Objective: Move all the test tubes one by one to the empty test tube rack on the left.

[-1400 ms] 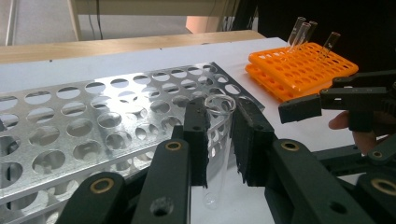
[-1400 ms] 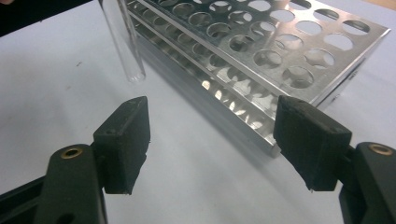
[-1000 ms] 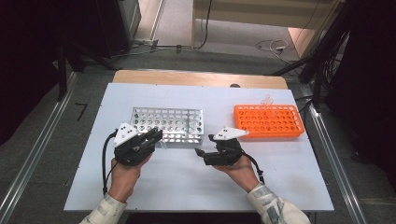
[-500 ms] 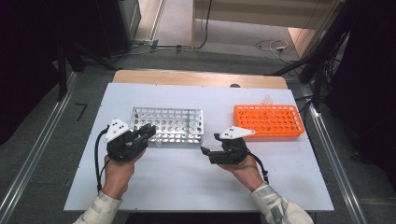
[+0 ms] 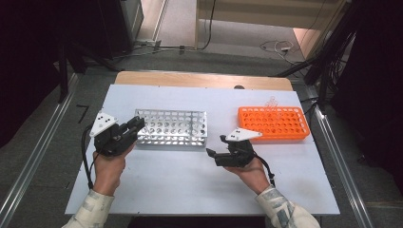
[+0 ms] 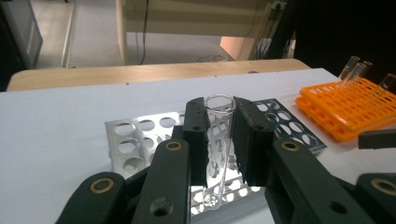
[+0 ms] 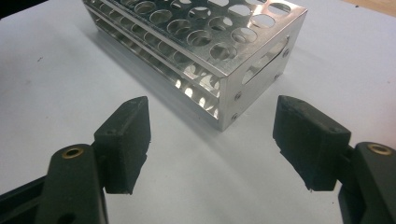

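The left tool (image 6: 218, 140) was clamped on a clear glass test tube (image 6: 217, 144), held upright with its open mouth on top, just above the near left end of the silver rack (image 5: 172, 127) on the white desk (image 5: 190, 190). The right tool (image 5: 216, 156) stood wide and held nothing, a little in front of that rack's right end. To seat the tube well, I'd say the rounded bottom needed lining up squarely over one hole, the tube kept vertical and lowered slowly, the grip released only once it sat. The orange rack (image 5: 273, 122) held a few tubes at its far edge.
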Demonstrator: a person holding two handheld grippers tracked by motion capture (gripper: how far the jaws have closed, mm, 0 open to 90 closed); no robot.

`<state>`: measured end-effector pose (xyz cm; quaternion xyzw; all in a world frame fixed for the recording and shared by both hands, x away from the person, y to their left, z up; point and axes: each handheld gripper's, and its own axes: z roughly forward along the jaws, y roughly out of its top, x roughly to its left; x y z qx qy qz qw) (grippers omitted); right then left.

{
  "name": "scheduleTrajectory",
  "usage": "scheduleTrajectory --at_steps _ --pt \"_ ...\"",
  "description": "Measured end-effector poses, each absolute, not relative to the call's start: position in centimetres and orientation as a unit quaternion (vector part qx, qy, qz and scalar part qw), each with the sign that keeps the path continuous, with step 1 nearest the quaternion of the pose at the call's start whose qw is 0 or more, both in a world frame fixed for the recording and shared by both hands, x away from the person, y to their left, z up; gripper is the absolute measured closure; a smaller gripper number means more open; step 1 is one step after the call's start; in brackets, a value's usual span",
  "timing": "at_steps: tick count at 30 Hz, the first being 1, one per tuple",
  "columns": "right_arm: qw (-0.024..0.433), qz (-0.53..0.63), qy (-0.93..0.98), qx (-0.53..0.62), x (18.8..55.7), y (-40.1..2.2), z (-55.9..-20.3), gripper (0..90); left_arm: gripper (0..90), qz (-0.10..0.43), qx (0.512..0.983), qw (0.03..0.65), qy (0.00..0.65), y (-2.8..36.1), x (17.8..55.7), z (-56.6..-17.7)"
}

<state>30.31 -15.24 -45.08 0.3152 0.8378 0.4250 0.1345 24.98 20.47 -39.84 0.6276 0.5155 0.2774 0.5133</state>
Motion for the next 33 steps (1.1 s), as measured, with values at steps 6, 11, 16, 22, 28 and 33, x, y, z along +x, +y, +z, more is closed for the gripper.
scheduleTrajectory --at_steps 6,11,16,22,28,33 --pt "0.135 0.426 0.836 0.319 30.4 -15.3 -45.1 26.3 75.6 0.291 0.621 0.506 0.523 21.3 25.4 -39.7" --pt "0.136 0.425 0.836 0.319 30.4 -15.3 -45.1 26.4 75.6 0.302 0.618 0.496 0.529 21.8 25.8 -39.8" --pt "0.136 0.425 0.836 0.32 30.5 -15.4 -45.1 26.4 75.6 0.32 0.616 0.486 0.531 22.2 26.1 -39.7" --pt "0.136 0.426 0.835 0.32 30.5 -15.4 -45.1 26.5 75.6 0.336 0.619 0.47 0.531 22.1 26.4 -40.1" --pt "0.134 0.425 0.835 0.322 30.5 -15.4 -45.2 26.5 75.6 0.352 0.627 0.453 0.527 21.5 26.5 -41.1" --pt "0.136 0.427 0.834 0.321 30.5 -15.4 -45.1 26.7 75.5 0.366 0.627 0.439 0.53 21.0 26.5 -42.5"
